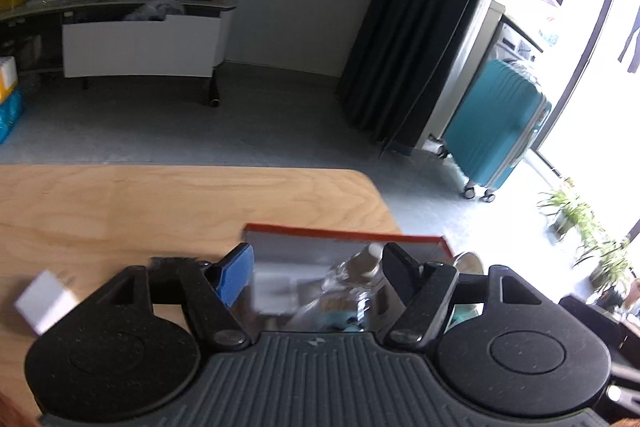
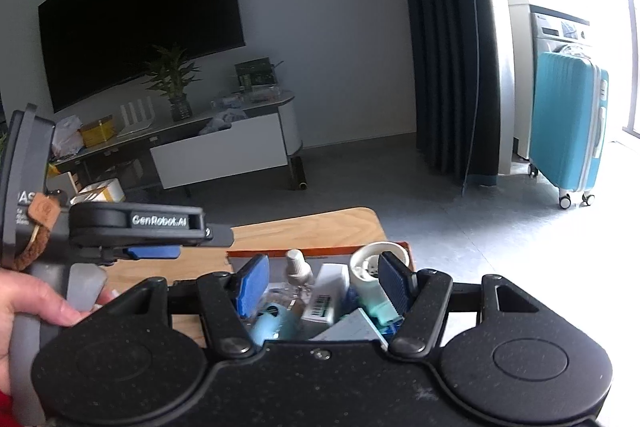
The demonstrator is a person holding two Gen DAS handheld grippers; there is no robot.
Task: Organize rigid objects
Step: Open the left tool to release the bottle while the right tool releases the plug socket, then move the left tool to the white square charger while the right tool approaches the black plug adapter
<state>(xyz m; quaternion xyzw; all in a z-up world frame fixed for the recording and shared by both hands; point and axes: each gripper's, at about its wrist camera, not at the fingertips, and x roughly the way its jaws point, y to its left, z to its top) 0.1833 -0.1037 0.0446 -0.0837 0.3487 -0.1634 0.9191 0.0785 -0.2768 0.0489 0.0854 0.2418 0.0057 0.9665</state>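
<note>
An orange-rimmed grey box (image 1: 344, 232) stands at the wooden table's far right corner; it also shows in the right wrist view (image 2: 320, 250). It holds a clear bottle (image 1: 352, 283) with a white cap (image 2: 297, 261), a white carton (image 2: 326, 293), a white round item (image 2: 370, 263) and teal items (image 2: 276, 323). My left gripper (image 1: 318, 267) is open and empty, above the box's near side. My right gripper (image 2: 322, 279) is open and empty over the box's contents. The left gripper shows side-on in the right wrist view (image 2: 152, 251).
A small white block (image 1: 46, 301) lies on the table (image 1: 160, 203) to the left. Beyond the table is grey floor, a TV stand (image 2: 224, 147), a dark curtain (image 1: 412, 27) and a teal suitcase (image 1: 496, 123).
</note>
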